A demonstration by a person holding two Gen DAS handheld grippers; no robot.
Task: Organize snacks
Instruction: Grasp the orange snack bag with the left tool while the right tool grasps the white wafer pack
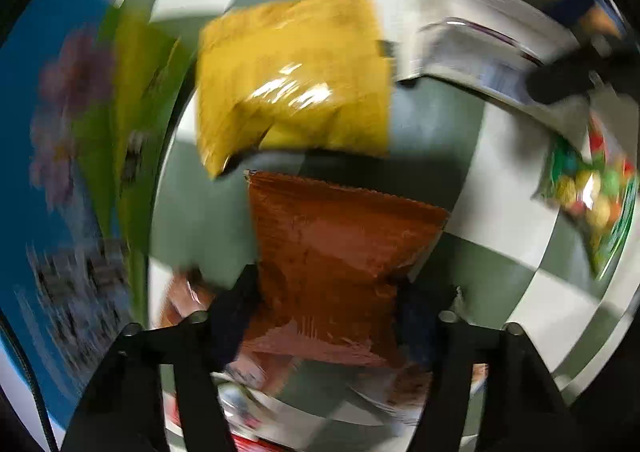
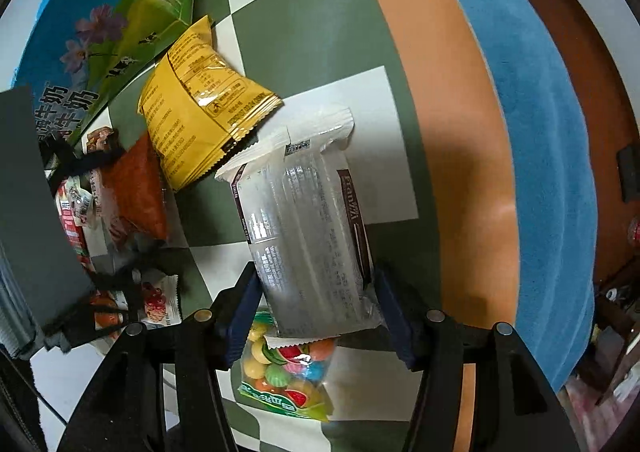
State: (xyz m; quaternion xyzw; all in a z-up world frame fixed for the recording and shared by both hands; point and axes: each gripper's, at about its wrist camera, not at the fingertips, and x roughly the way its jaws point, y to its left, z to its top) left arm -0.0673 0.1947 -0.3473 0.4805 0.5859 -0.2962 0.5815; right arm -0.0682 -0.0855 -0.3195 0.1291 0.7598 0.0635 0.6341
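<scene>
My left gripper [image 1: 326, 308] is shut on a red-brown snack packet [image 1: 340, 244], its dark pads pressing the packet's lower sides; the view is blurred. A yellow packet [image 1: 296, 80] lies just beyond it. In the right wrist view my right gripper [image 2: 318, 304] is shut on a white and clear wafer packet [image 2: 312, 232], held a little above a bag of coloured candies [image 2: 288, 372]. The yellow packet [image 2: 200, 104] lies to the upper left there. Further left, the left gripper [image 2: 108, 220] straddles the red-brown packet [image 2: 136, 188].
A blue and green milk carton box [image 2: 100, 32] lies flat at the far left of the green and white checked cloth [image 2: 280, 32]. Several small packets [image 2: 160, 300] lie near the left gripper. The orange table edge [image 2: 460, 132] runs down the right.
</scene>
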